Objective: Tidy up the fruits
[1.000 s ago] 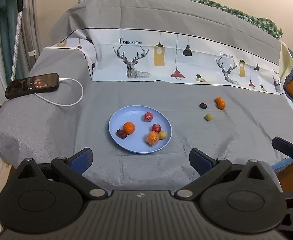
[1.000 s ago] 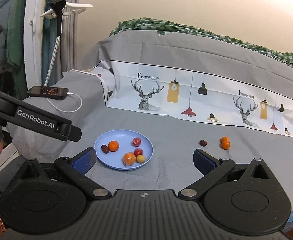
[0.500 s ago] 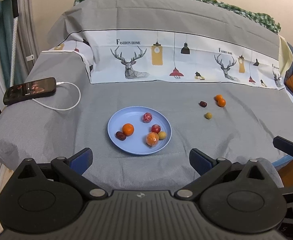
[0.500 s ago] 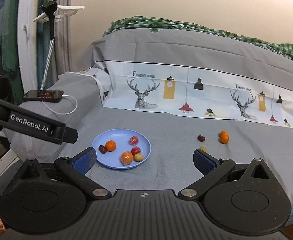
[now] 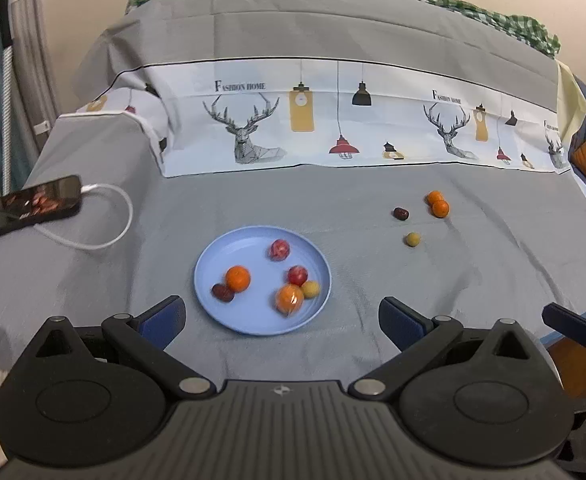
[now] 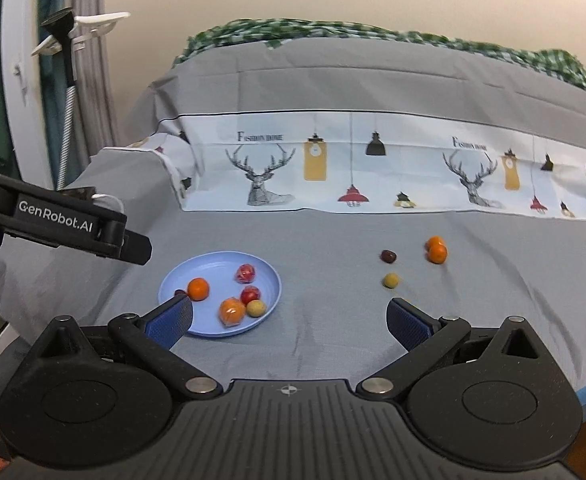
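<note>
Home living room. Sofa (image 5: pixel 333 40) under grey deer-print cover; charging phone (image 5: pixel 33 204) on left armrest. Curtains (image 6: pixel 85 80) far left.

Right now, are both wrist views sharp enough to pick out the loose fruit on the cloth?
Left wrist view: mostly sharp, the yellow fruit and two oranges read clearly; edges bend from the fisheye. Right wrist view: slightly softer, the checked blanket smeared, but the dark fruit is still distinct.

the left gripper (image 5: pixel 280 318) is level with jaws spread wide, holding nothing. the right gripper (image 6: pixel 289 320) is likewise wide apart and empty, positioned beside the left gripper.
</note>
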`<action>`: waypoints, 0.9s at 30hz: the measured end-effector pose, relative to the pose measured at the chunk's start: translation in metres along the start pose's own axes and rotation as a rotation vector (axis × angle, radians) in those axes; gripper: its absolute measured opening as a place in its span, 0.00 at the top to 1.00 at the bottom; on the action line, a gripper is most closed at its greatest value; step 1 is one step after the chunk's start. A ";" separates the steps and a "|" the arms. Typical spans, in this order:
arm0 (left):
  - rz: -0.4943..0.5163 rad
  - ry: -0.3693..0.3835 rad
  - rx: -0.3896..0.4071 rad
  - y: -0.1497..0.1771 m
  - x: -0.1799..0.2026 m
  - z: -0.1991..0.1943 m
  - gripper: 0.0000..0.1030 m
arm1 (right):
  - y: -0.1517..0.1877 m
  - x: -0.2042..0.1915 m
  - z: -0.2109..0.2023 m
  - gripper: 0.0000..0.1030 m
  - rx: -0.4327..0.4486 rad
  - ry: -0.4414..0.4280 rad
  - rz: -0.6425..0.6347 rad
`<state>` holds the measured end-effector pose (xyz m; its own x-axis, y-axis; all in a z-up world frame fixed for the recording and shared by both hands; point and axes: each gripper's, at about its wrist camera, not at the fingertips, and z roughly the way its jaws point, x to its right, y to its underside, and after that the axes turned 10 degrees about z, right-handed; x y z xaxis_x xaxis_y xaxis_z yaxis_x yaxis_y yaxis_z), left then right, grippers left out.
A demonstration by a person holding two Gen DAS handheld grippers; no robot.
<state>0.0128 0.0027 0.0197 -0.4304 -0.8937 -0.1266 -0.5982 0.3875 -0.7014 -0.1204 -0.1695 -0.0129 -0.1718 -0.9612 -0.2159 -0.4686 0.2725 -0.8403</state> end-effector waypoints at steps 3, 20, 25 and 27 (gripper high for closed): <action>-0.006 0.013 -0.002 -0.010 0.006 0.011 0.00 | -0.005 0.013 0.008 0.01 0.006 0.026 0.034; 0.128 0.105 -0.057 -0.089 0.080 0.153 0.00 | -0.025 0.120 0.123 0.01 -0.039 0.346 0.225; 0.155 0.150 -0.043 -0.123 0.112 0.228 0.00 | -0.033 0.162 0.190 0.01 -0.043 0.447 0.226; 0.180 0.167 -0.057 -0.137 0.128 0.261 0.00 | -0.040 0.178 0.219 0.01 -0.039 0.459 0.219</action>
<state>0.2165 -0.2238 -0.0835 -0.6365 -0.7611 -0.1246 -0.5367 0.5532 -0.6371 0.0575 -0.3610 -0.1264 -0.6287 -0.7656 -0.1364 -0.4095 0.4750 -0.7789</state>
